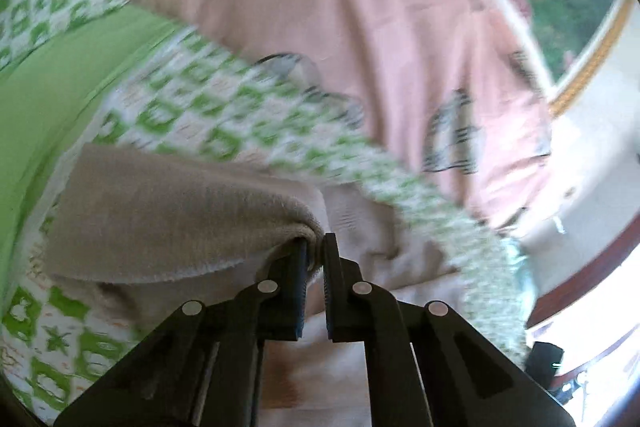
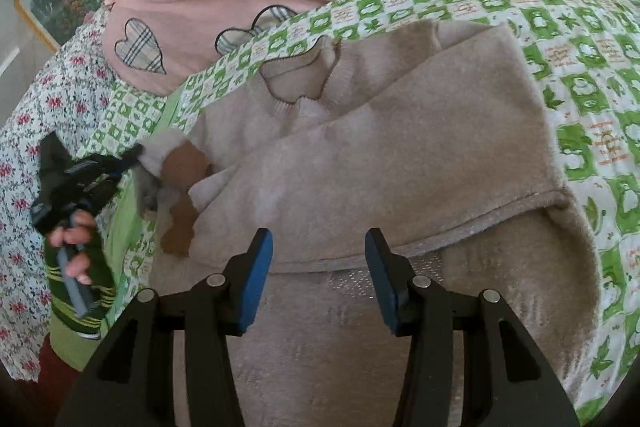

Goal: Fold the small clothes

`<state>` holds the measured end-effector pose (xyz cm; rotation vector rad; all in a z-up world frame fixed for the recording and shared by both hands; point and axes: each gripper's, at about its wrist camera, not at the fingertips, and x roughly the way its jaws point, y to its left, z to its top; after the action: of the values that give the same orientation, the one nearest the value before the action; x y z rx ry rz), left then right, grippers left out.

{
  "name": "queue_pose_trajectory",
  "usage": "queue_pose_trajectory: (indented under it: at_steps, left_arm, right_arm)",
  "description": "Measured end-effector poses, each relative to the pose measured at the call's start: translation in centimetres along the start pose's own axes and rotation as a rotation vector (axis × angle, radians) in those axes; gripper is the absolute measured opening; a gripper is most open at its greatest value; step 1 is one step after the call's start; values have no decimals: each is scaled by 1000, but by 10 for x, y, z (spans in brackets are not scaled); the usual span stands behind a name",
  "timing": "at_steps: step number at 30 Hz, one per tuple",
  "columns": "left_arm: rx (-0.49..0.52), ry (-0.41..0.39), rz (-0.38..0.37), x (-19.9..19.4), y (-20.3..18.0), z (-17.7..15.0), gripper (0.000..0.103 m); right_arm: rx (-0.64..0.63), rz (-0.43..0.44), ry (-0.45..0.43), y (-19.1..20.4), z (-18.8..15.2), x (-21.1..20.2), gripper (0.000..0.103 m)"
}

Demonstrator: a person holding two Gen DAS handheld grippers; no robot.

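The left gripper point(image 1: 316, 247) has black angular arms joined by round silver pins, and its fingers point(image 1: 331, 267) are black with ribbed inner faces. The right gripper point(image 2: 319, 247) has the same black frame and silver pins, but its pads point(image 2: 256, 279) are blue. The person's hand point(image 2: 72, 239) comes out of a dark green sleeve point(image 2: 86, 303) with yellow stripes, around a grey handle point(image 2: 74, 287).

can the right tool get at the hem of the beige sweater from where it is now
Probably yes: the right tool hangs open just over the beige sweater, its hem lies between and just beyond the fingertips, and nothing covers it.
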<state>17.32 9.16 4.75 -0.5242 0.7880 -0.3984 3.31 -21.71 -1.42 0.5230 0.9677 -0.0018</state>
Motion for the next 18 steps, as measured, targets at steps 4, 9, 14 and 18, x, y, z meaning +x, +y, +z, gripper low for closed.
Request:
queue_pose_trajectory:
  at_steps: [4,9,14,18]
  left_arm:
    - [41,5,-147,0,-55,-6,5]
    - [89,88,-255,33,-111,-35,5]
    - [112,230,-216,91,-126,-81,6]
    - [141,330,-150,118,-116,-113,9]
  right_arm:
    - [31,-15,-40,-13,0,-17,50]
    - [62,-42,-75,-30,-5,-39,50]
    - [93,-65,-92,-47,-12,-53,50]
    - [104,-70,-83,-52,-16,-54,50]
